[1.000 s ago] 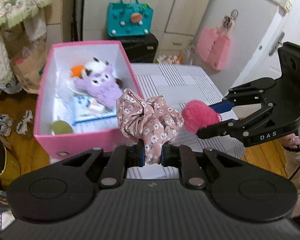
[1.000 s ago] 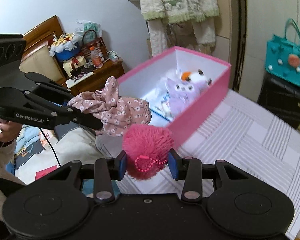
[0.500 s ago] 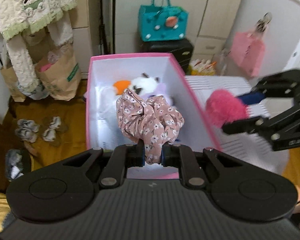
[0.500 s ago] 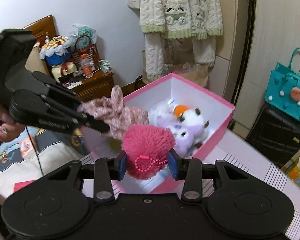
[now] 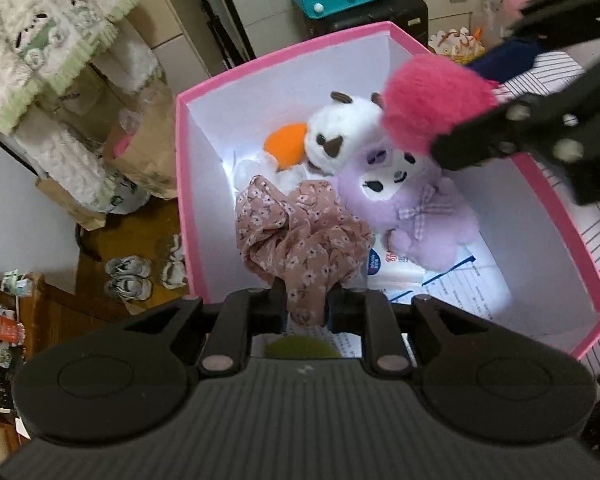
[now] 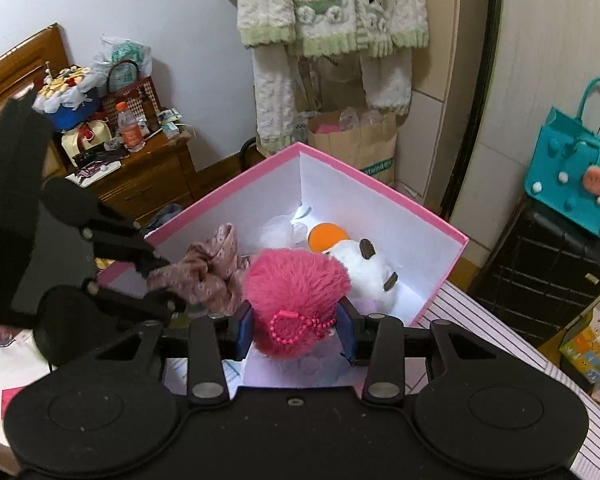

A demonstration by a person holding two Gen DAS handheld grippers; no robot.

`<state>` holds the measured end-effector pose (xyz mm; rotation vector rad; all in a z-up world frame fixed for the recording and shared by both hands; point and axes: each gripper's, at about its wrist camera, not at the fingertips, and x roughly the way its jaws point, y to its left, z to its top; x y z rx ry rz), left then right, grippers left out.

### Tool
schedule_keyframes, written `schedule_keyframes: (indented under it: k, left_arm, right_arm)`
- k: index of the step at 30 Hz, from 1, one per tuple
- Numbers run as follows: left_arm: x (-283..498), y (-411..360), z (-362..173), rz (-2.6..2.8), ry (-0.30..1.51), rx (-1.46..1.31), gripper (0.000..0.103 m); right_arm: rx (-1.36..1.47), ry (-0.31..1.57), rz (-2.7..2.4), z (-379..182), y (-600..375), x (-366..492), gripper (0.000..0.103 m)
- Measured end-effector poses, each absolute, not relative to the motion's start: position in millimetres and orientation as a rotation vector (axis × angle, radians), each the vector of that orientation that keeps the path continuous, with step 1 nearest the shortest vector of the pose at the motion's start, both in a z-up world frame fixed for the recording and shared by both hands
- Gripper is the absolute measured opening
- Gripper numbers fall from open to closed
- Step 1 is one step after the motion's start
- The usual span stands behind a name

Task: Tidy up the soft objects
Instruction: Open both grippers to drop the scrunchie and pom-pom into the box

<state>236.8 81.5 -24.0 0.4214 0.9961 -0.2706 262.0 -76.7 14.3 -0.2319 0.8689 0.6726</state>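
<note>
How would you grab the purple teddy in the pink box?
Come straight down from above and pinch the purple teddy across its soft belly, below the checked bow. It lies face-up on the papers in the box, and the white plush crowds its head.

setting: a lived-in bedroom in a home. landmark: open pink cardboard box with white inside (image 6: 384,200), standing on a white cloth with thin dark stripes (image 6: 500,344).
- behind the box: cream fleece pyjamas with green trim and a panda motif (image 6: 332,12), hanging on the wall; below them a brown paper carrier bag (image 6: 360,148) on the floor.
- left of the box: dark wooden bedside cabinet (image 6: 148,176) crowded with a small plastic drink bottle with orange label (image 6: 130,126) and a woven handbag (image 6: 128,92); wooden headboard (image 6: 16,68) beyond.
- right of the box: black hard-shell suitcase (image 6: 540,272) with a teal felt tote bag (image 6: 576,168) on top.
- on the wood floor beside the box: small pairs of children's shoes (image 5: 130,276).
</note>
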Motion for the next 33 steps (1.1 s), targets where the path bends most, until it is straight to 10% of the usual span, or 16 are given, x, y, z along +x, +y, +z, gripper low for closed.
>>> schedule_keyframes:
  k: [33]
  left_arm:
    - [184.6, 106.4, 2.8, -0.22, 0.797, 0.181, 0.087]
  right_arm:
    - [-0.039, 0.854, 0.623, 3.4, -88.8, 271.0, 0.065]
